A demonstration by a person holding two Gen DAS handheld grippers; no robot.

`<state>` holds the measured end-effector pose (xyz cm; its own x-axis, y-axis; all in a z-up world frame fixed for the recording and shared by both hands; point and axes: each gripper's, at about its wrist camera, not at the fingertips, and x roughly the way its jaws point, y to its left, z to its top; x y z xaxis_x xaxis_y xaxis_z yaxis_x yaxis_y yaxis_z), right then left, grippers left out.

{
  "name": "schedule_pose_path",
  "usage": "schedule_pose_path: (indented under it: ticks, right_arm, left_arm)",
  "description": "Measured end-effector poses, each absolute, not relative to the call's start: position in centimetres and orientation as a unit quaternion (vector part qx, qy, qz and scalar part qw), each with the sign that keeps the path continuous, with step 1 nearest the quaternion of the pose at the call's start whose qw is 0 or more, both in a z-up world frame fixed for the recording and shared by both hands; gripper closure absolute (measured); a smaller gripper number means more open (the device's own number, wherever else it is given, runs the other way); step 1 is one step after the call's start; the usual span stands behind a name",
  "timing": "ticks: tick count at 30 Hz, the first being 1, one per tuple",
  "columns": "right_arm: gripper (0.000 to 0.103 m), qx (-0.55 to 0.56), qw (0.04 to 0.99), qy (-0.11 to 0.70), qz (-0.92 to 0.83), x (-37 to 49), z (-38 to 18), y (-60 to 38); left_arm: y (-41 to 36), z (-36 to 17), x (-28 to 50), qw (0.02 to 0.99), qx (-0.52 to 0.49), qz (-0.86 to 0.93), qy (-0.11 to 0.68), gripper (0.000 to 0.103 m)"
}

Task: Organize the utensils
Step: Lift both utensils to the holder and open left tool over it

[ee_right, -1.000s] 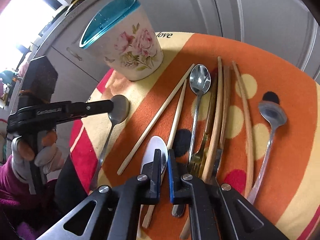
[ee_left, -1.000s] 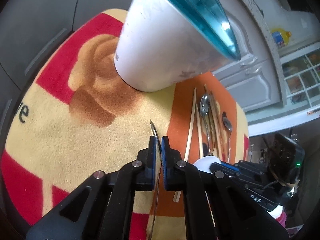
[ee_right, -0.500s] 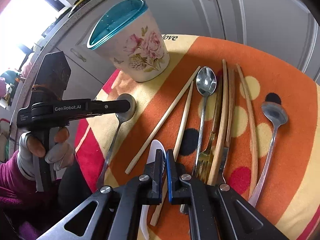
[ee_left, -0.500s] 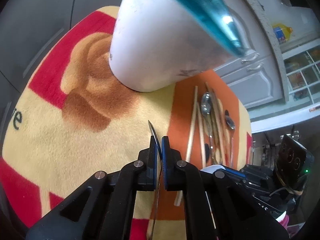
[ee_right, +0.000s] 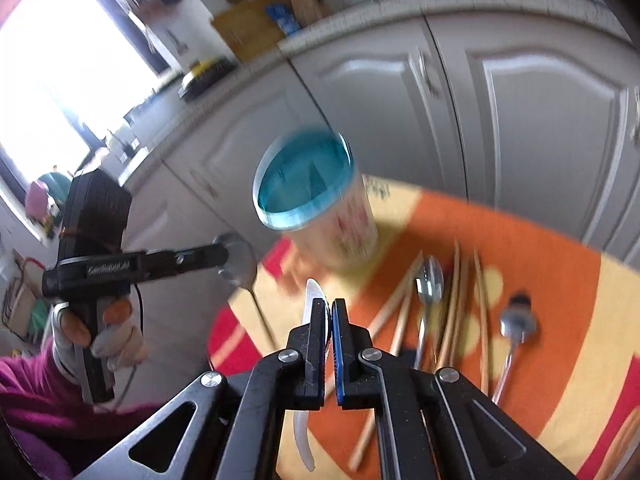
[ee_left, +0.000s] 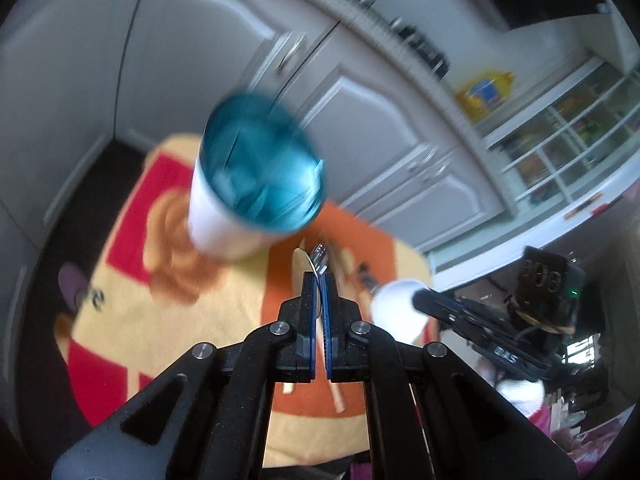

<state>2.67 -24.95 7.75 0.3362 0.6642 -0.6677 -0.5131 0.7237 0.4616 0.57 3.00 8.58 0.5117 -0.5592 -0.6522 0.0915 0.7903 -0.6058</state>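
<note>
From the left wrist, the left hand-held gripper [ee_left: 319, 280] tilts downward over the desk [ee_left: 168, 312], clenched on what seems a metal spoon [ee_left: 315, 270], near the blurred cup [ee_left: 256, 196]. From the right wrist, the right hand-held gripper [ee_right: 329, 308] angles down likewise, clamping a white plastic spoon [ee_right: 314, 294] above loose chopsticks [ee_right: 456, 304].

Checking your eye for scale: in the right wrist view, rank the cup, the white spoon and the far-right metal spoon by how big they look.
1. cup
2. white spoon, though nearness to the camera inflates it
3. far-right metal spoon
</note>
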Motion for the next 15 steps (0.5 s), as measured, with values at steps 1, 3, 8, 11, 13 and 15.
schedule_pose_path:
  ticks: [1, 3, 8, 11, 13, 15]
  right_arm:
    - [0.1, 0.087, 0.816, 0.44, 0.364, 3.0, 8.5, -24.8]
    - [0.1, 0.094, 0.824, 0.419, 0.369, 4.2, 10.5, -24.3]
    - [0.1, 0.103, 0.84, 0.376, 0.379, 7.4, 14.7, -22.3]
    - [0.1, 0.101, 0.842, 0.369, 0.38, 8.8, 15.7, -21.3]
    - [0.1, 0.097, 0.844, 0.368, 0.377, 9.2, 15.8, -21.1]
    - [0.1, 0.09, 0.845, 0.371, 0.373, 9.3, 15.4, -21.1]
  left_arm:
    - [3.2, 9.8, 0.8, 0.835, -0.258, -0.201, 0.443, 0.102]
    - [3.6, 12.0, 1.3, 0.845, -0.253, -0.205, 0.425, 0.102]
    - [4.8, 15.6, 2.9, 0.851, -0.262, -0.222, 0.398, 0.102]
    - [5.2, 16.2, 3.5, 0.859, -0.249, -0.216, 0.39, 0.102]
    - [5.2, 15.3, 3.5, 0.858, -0.246, -0.212, 0.398, 0.102]
    - [4.9, 13.5, 2.9, 0.854, -0.235, -0.211, 0.412, 0.102]
